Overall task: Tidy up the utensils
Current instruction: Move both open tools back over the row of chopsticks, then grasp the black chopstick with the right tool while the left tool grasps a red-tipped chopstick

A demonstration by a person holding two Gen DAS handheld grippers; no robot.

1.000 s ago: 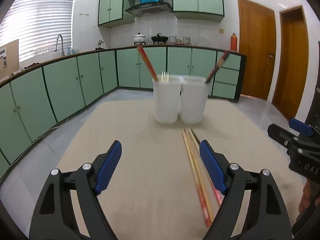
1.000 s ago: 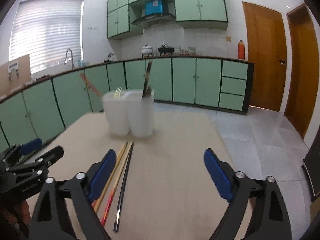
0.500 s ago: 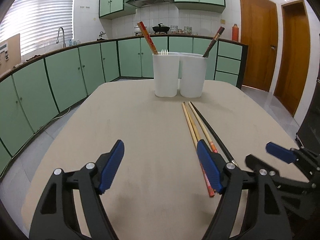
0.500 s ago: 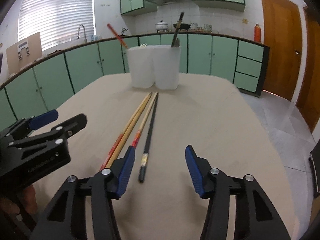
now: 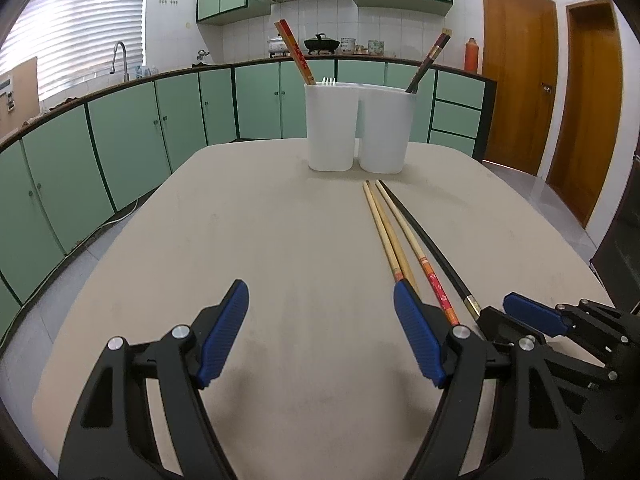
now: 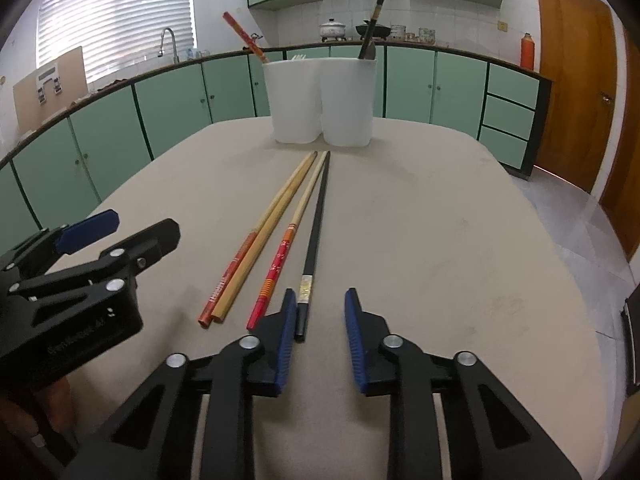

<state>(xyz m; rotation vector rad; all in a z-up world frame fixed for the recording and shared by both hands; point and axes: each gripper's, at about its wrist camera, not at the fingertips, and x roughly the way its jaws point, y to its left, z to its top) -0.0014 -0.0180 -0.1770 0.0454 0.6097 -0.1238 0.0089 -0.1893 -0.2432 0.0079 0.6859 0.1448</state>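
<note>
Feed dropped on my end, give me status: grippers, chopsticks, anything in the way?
Left gripper open, empty. Right gripper open, empty, by black chopstick. Four chopsticks flat on table, before white holder. Nothing blocking.

Both my views are bright and evenly lit. Daylight glows through the blinds (image 5: pixel 86 36) far off to the left of my jaws, washing them nearly white. Soft shadows pool on the table (image 5: pixel 280 240) just beneath my jaws. Fisheye bending curves the green cabinets (image 6: pixel 120 128), and dark vignetting rings every corner. Focus is sharp throughout.
</note>
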